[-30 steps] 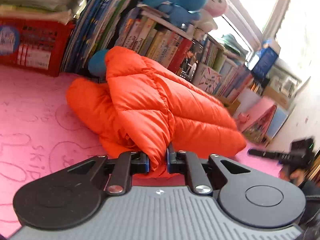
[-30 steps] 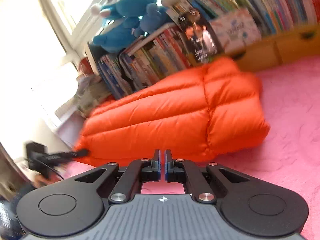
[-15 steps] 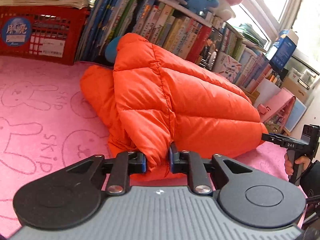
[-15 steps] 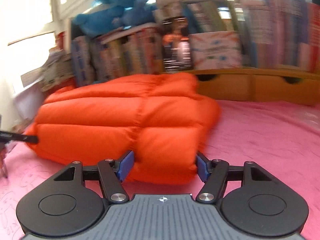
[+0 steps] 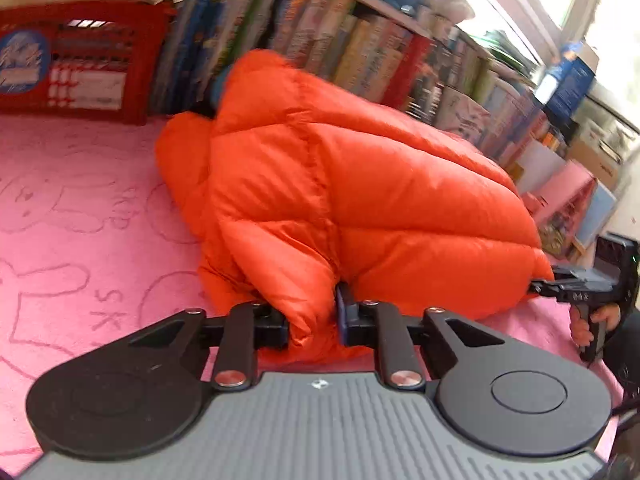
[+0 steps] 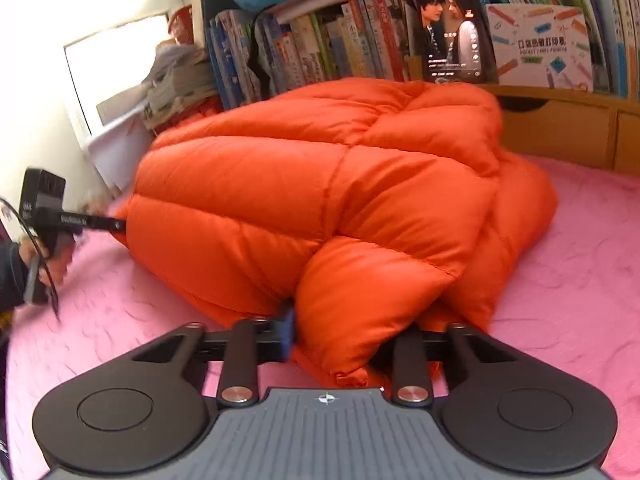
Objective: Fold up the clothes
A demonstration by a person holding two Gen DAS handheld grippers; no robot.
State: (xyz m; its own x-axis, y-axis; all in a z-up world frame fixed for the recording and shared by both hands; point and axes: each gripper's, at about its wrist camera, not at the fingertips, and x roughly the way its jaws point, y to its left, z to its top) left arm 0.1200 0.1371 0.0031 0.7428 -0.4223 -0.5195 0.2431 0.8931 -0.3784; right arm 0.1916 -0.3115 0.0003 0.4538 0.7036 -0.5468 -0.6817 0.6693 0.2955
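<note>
The puffy orange quilted down jacket (image 5: 360, 200) lies on the pink plush blanket w/ faint bunny outlines (image 5: 60, 208), just in front of the long row of books (image 5: 360, 52) along the wall, near the red plastic crate (image 5: 80, 64) at one end. It's already bundled into a thick, layered bulk, w/ at least one sleeve or side panel tucked beneath the top layer, so the fold looks partly done, probably past the first fold, though the exact no. of folds can't be told from these views. The left gripper (image 5: 312, 316) has its jaws nearly closed, pinching a bulge of the jacket's near edge between the blue pads. The right gripper (image 6: 352, 332) is at the opposite end; its jaws are closing, w/ a fat lobe of orange fabric (image 6: 368, 300) bulging up between them, and the blue pad (image 6: 289, 332) on one side presses against it; the other pad is hidden by fabric. In the left wrist view the right gripper's fingers touch the jacket's far corner. So both ends are gripped, which suggests another fold, or a lift & reposition, is abt to start. What's left, as a judgement: bring the ends together or over, flatten the puffy bulk, and release it as a neat compact stack. The fill is springy, so it'll likely puff back open unless pressed.
</note>
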